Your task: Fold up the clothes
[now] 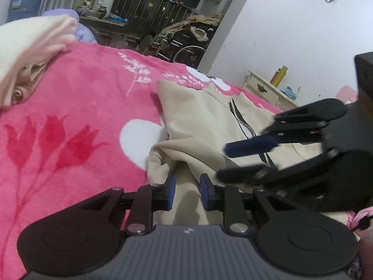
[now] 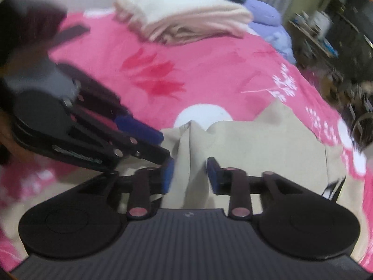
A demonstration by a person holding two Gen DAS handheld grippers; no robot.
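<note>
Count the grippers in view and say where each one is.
2. The left hand-held gripper hovers open over the beige garment; the right hand-held gripper, also open, sits just beside it over the same garment.

Open pink blanket [image 1: 81, 98] left of the beige garment [image 1: 200, 116]; folded stack [image 2: 181, 18] blocks the far end — tongs crowd together.

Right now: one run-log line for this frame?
left gripper: open, over beige garment | right gripper: open, over garment fold | pink blanket underneath
</note>
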